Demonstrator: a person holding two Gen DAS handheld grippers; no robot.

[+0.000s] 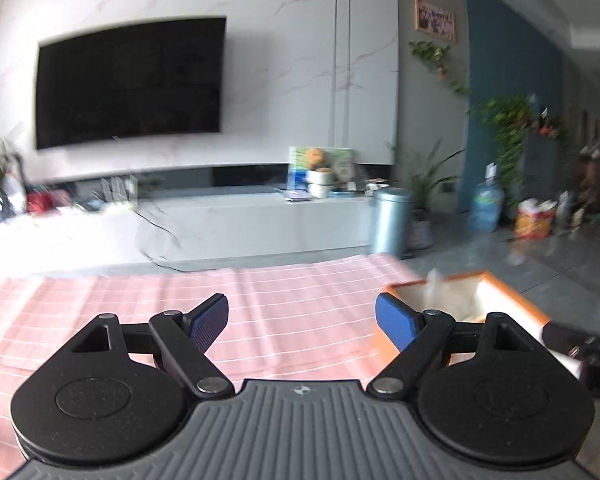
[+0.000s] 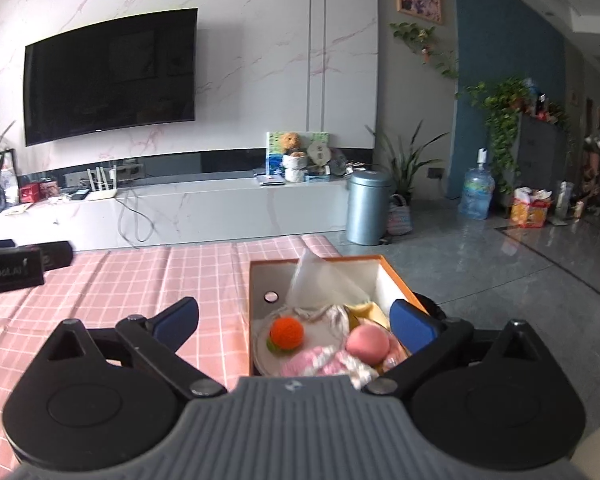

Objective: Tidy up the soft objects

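Note:
An orange box with a white inside [image 2: 392, 276] sits on the pink checked cloth [image 2: 140, 280]. It holds an orange knitted ball [image 2: 286, 332], a pink ball [image 2: 368, 344], pink and white knitted pieces [image 2: 324, 362], yellow cloth [image 2: 366, 312] and a clear plastic sheet [image 2: 320, 284]. My right gripper [image 2: 296, 322] is open and empty, just above the box's near end. My left gripper [image 1: 302, 320] is open and empty over the cloth, with the box [image 1: 512, 300] at its right finger.
A black device [image 2: 12, 270] lies on the cloth at far left. Beyond the table are a white TV bench [image 2: 180, 208], a grey bin [image 2: 368, 208], plants and a water bottle [image 2: 476, 192] on the grey floor.

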